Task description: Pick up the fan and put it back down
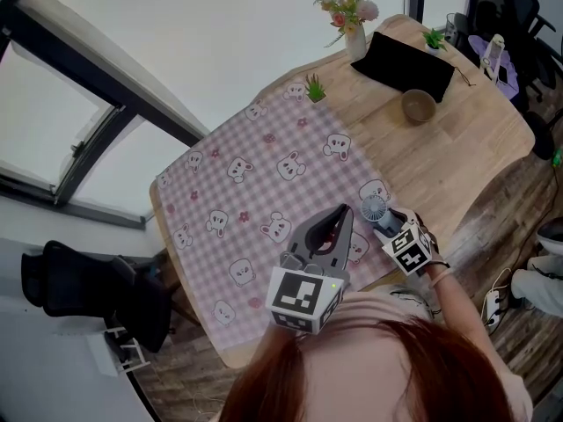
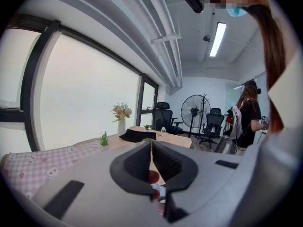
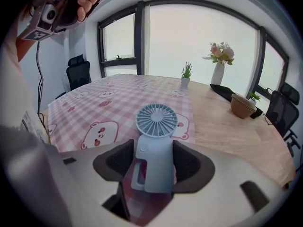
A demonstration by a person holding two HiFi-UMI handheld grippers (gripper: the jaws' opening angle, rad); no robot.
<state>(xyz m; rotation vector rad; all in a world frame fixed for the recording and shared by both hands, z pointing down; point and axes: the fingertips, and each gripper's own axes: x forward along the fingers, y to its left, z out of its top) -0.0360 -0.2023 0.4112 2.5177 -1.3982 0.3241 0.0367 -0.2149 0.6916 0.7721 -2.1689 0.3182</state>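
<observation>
The fan (image 1: 376, 209) lies face up on the checked cloth (image 1: 264, 174), close to the near right edge of the bench (image 1: 466, 148). Its round head is farther from the person and its handle nearer. The right gripper (image 1: 385, 222) comes at it from the handle end, tilted down toward the cloth.

In the right gripper view the fan (image 3: 156, 121) sits straight ahead. Its handle runs back between the two jaws of the right gripper (image 3: 152, 146), and its long axis lines up with the way that gripper points. The jaws stand wide apart with a pad close along each side of the handle. They seem to flank it without clamping, though the gaps are too thin to be sure. The head sticks out beyond the jaw tips over the cloth (image 3: 118, 98).

The left gripper (image 1: 341, 214) hangs just left of the fan and above the cloth. Its own view shows its jaws (image 2: 151, 144) drawn together with nothing between them. The right hand is plainly the nearer one and the only one lined up with the handle.

Because the handle already lies along the gap, no turn or sideways shift looks needed. If the lift is yet to come, the jaws only have to close. If the fan is already put back, a straight draw back along the handle would clear it
</observation>
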